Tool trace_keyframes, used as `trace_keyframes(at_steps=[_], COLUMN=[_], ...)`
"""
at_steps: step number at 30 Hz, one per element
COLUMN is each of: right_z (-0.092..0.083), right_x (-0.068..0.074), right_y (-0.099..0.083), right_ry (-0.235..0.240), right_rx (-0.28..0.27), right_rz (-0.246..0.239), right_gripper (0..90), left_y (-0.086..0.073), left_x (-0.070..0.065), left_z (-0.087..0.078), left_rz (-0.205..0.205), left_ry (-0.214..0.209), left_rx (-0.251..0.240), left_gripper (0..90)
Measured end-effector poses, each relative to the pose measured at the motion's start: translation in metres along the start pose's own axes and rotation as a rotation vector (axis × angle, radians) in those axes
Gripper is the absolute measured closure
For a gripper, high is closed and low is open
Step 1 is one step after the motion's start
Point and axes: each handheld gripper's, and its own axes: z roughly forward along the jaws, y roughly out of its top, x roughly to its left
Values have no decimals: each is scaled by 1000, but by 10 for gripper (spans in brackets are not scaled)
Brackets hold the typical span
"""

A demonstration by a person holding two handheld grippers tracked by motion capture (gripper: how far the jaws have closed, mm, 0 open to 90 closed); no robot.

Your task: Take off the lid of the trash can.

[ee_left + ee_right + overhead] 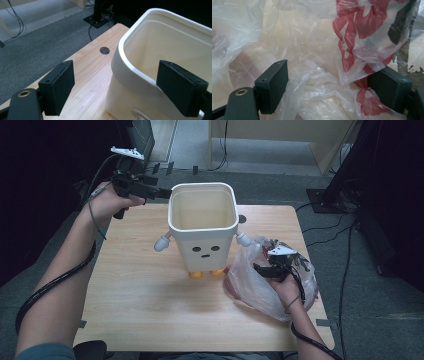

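Lining the bin: one gripper at the rim, the other in the bag

The left gripper [115, 87] stands spread wide astride the far-left rim of the bin [202, 222], one jaw outside the wall, one inside, nothing pinched yet, likely placed to steady the bin at mid-table. The right gripper [329, 87] is also parted, its jaws sunk into the crumpled bag [260, 280] lying on the table [145, 305] just right of the bin, film between them but not clamped, probably seeking an edge to lift
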Motion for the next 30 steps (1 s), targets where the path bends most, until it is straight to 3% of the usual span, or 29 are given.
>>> trace_keyframes(at_steps=[14,15,16,17,21,25,30], right_z=[0,0,0,0,0,0,0], right_x=[0,0,0,0,0,0,0], right_y=[0,0,0,0,0,0,0], right_ry=[0,0,0,1,1,1,1], right_rx=[1,1,1,1,1,1,1], right_rz=[-1,-1,-2,-2,-2,-2,-2], right_gripper=[194,194,194,195,194,194,194], left_y=[8,8,7,7,7,8,10], left_x=[-3,-3,-3,-5,-5,-6,-4], left_z=[21,21,21,23,28,33,37], left_rz=[10,14,27,42,44,57,7], left_ry=[1,-5,-12,-14,-6,-10,-30], left_rx=[21,23,21,20,37,34,48], left_gripper=[152,172,287,332,328,396,448])
